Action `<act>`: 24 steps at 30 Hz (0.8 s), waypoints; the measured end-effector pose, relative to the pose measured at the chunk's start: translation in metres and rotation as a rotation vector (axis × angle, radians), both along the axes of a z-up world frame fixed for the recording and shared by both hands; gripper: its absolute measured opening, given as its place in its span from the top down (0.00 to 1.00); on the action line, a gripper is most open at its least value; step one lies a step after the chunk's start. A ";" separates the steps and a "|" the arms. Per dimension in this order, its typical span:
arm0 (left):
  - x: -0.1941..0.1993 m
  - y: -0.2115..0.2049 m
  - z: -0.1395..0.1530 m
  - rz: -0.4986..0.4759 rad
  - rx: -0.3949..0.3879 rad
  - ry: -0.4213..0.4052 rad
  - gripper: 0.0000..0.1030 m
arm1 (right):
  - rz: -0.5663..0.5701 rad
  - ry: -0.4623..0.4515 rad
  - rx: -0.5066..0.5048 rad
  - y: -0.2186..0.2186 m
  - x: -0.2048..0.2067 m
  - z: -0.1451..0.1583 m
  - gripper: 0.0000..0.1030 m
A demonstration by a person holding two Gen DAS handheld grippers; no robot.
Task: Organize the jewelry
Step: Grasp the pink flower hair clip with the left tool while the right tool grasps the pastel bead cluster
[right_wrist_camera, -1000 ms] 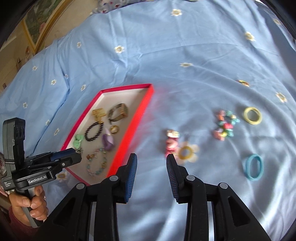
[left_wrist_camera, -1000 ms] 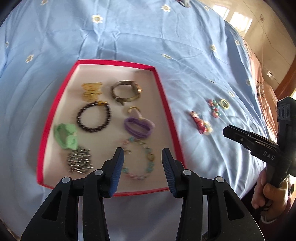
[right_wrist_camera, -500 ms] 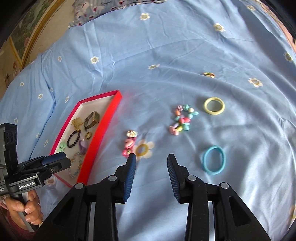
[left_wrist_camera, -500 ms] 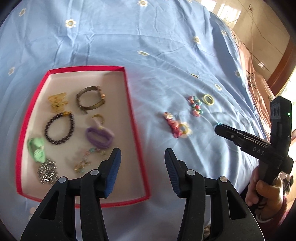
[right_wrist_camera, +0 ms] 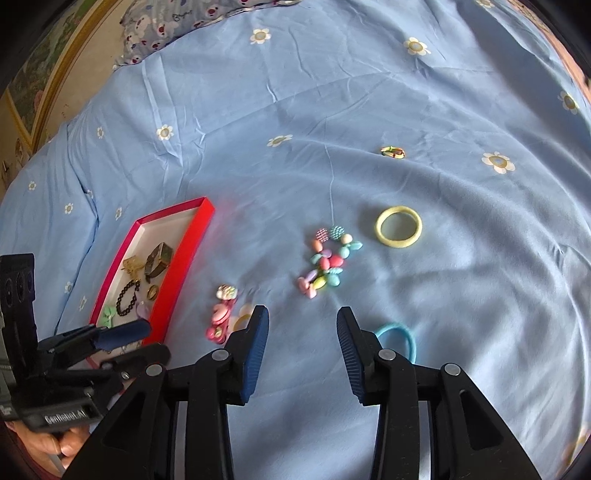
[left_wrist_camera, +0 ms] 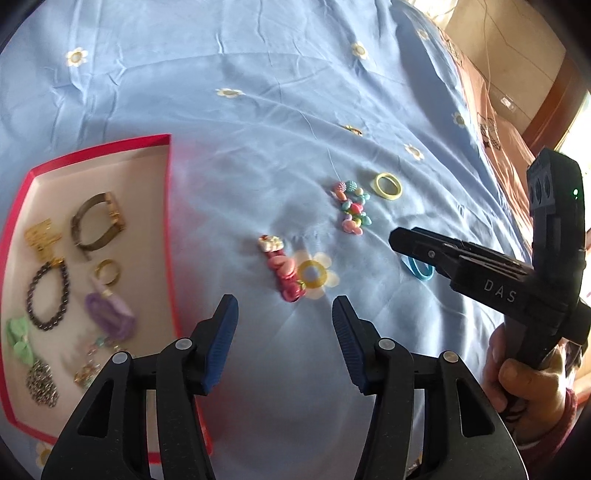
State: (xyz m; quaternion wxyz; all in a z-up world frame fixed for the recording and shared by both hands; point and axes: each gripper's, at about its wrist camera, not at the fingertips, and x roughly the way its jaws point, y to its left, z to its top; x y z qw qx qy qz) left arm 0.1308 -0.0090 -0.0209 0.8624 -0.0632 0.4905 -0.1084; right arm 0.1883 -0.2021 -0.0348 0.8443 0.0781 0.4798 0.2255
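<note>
A red tray point(left_wrist_camera: 168, 206) point(right_wrist_camera: 184, 251) on the blue bedspread holds several bracelets, a ring and clips. Loose on the cloth lie a pink bead bracelet point(left_wrist_camera: 282, 271) point(right_wrist_camera: 219, 314) with a yellow ring point(left_wrist_camera: 312, 273) beside it, a pastel bead bracelet point(left_wrist_camera: 352, 210) point(right_wrist_camera: 327, 264), a pale yellow hair band point(left_wrist_camera: 388, 185) point(right_wrist_camera: 399, 226) and a blue hair band point(left_wrist_camera: 417, 268) point(right_wrist_camera: 404, 334). My left gripper point(left_wrist_camera: 282, 325) is open just short of the pink bracelet. My right gripper point(right_wrist_camera: 301, 339) is open, near the pastel bracelet and blue band.
A small shiny clip point(right_wrist_camera: 392, 151) lies farther back on the bedspread. A flowered pillow point(right_wrist_camera: 192, 18) is at the far edge. The right gripper's body point(left_wrist_camera: 480, 273) shows at the right of the left wrist view, over the blue band.
My left gripper has moved right, from over the tray to near the pink bracelet. My right gripper has moved right and forward toward the loose items. Both stayed open.
</note>
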 end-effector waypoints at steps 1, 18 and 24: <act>0.002 -0.002 -0.002 -0.002 0.001 0.005 0.49 | -0.001 0.002 0.001 -0.001 0.002 -0.001 0.61; 0.033 -0.011 -0.033 -0.010 0.023 0.058 0.50 | -0.001 0.050 -0.012 0.005 0.031 -0.027 0.56; 0.041 -0.011 -0.039 -0.009 0.068 0.035 0.71 | 0.004 0.042 -0.037 0.013 0.042 -0.032 0.56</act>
